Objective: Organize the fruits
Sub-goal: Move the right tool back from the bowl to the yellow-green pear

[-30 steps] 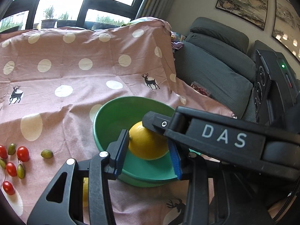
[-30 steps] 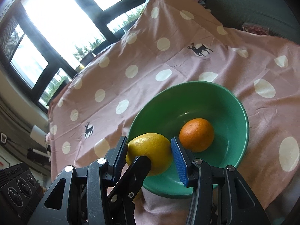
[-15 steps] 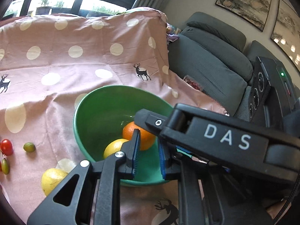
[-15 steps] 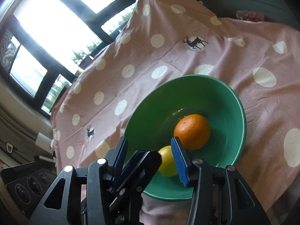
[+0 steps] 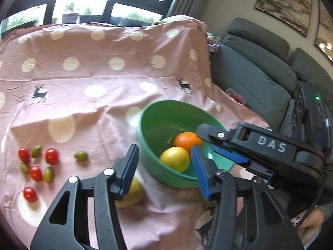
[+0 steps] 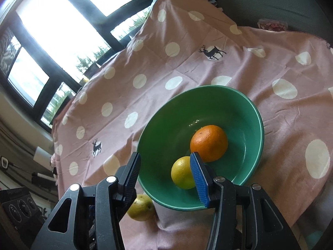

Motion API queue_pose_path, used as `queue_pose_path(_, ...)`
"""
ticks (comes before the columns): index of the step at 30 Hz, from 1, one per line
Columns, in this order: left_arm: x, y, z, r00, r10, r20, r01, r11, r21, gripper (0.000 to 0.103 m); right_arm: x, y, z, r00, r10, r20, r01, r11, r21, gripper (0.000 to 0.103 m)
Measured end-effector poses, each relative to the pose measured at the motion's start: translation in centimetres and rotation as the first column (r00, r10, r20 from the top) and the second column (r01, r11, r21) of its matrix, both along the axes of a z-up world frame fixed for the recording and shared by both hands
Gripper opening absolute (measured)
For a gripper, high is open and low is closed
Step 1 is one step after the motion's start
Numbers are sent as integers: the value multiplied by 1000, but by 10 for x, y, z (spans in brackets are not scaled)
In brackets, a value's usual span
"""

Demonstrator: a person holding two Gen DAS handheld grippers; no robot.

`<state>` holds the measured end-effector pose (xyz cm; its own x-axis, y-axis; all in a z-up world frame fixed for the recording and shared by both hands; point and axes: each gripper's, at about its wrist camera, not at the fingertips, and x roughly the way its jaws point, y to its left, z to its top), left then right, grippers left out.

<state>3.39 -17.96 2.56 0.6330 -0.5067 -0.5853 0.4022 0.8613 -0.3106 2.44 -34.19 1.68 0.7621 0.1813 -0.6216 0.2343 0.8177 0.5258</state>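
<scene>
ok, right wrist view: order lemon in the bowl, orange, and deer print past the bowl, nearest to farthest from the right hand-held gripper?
1. Lemon, in the green bowl, near side, right by the blue pad of the right hand-held gripper.
2. Orange, deeper in the bowl, just behind the lemon.
3. Deer print, on the cloth well beyond the bowl's far rim.

Living room (sofa (image 5: 260,79), paintings (image 5: 285,2))

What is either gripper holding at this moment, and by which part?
Nothing. The left gripper, jaws just opened, and the right gripper are both empty; the lemon lies free in the green bowl.
</scene>
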Motion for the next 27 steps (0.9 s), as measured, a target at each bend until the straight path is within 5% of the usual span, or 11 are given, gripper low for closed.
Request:
queue_pose_path(9, 5, 50, -12, 977, 172, -123, -163, 983, 85, 62, -2, 38, 3, 994, 107, -16, -107, 994, -12, 52)
queue_pose_path(24, 2, 84, -26, 945, 214, -247, -199, 976, 85, 71, 2, 87, -4, 971, 212, -108, -218, 975, -42, 56)
queue_pose_path(27, 3, 84, -27, 942, 219, -256, -199, 975, 103, 72, 3, 89, -6, 970, 211, -123, -218, 975, -40, 64)
